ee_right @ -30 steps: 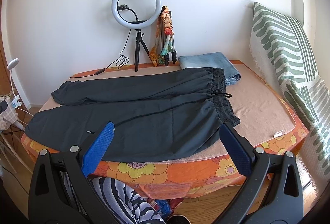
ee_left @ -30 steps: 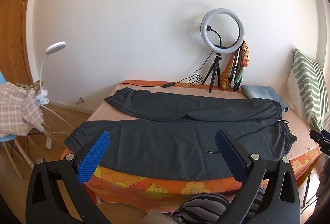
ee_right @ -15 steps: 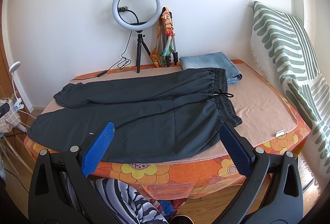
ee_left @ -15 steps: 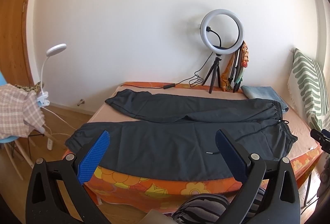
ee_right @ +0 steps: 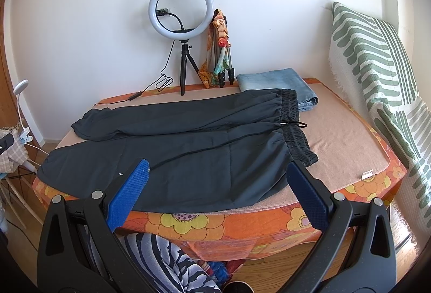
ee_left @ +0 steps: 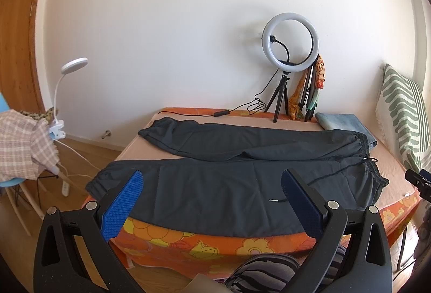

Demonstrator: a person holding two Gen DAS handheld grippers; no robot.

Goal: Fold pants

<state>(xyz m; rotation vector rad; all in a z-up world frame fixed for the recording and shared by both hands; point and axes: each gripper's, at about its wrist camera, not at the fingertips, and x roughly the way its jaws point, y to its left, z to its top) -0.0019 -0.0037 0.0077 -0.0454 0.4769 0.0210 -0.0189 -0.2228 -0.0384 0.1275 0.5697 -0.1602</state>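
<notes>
Nearest us, at the bottom of each frame, our left hand-held gripper and right hand-held gripper hang spread wide and empty, short of the bed. Beyond them, mid-frame, the dark pants lie flat and unfolded, their near edge draped over the bed's front, so we judge a one-sided pull could drag them off, and the loose drawstring could get trapped in the fold. Farther back sit folded jeans and a ring light; we see no containers.
</notes>
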